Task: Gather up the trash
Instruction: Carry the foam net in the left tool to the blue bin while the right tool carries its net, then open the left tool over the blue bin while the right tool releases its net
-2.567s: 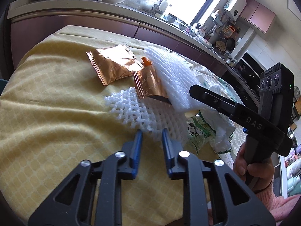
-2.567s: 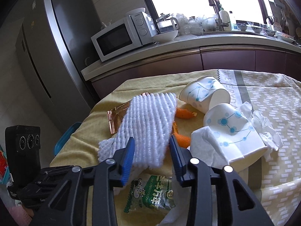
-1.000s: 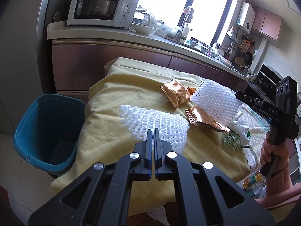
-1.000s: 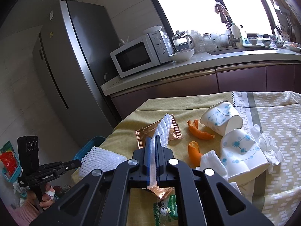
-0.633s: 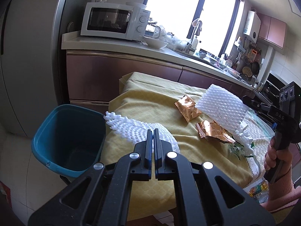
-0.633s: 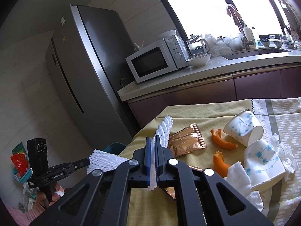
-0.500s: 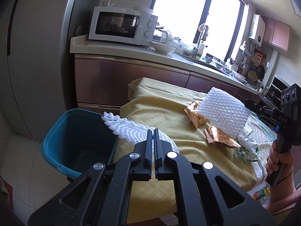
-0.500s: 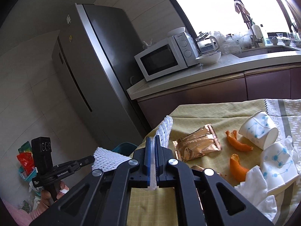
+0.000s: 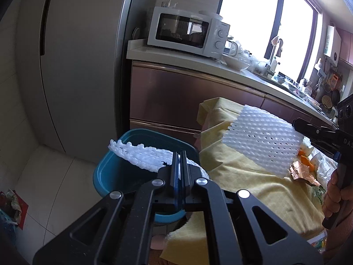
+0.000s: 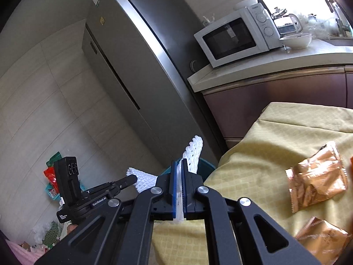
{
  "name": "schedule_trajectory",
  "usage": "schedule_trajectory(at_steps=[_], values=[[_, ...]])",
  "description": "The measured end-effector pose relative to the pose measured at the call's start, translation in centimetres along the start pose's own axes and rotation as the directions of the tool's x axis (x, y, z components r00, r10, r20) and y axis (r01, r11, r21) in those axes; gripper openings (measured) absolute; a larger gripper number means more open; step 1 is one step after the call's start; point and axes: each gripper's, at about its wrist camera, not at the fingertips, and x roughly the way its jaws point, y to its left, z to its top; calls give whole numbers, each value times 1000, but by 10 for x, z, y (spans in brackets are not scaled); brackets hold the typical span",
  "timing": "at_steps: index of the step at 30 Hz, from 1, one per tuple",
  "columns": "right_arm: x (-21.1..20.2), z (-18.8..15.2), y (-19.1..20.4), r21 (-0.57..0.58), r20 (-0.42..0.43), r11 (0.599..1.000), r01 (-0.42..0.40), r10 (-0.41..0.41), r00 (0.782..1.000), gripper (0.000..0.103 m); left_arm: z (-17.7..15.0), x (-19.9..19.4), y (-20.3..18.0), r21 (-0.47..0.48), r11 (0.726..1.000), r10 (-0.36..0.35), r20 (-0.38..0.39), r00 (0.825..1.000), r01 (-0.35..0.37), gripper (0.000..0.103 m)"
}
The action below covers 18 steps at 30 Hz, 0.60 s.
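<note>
Jaws: both clamp foam nets (image 9: 141, 154) | blue bin (image 9: 106, 172) beneath; contents unseen

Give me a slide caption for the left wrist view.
Left tool shut on a foam net over the blue bin; right tool holds a second net above the table.

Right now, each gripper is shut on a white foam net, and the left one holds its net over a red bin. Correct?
Not quite: the bin is teal-blue, not red, as the left wrist view shows. The rest holds: the left gripper is shut on its foam net above that bin, and the right gripper is shut on another net.
</note>
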Motion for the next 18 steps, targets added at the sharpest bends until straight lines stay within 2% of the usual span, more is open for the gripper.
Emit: schedule_trajectory(at_steps=[8,18], values=[[61,7,8,5,-92,1000,-17,18,996,3,-5,35,22,-29,999,36,-54,998,-38,2],[127,3,0,35,-212,999,30,-22,977,3,-17,73,38,-42,996,72,-128,989,-78,2]])
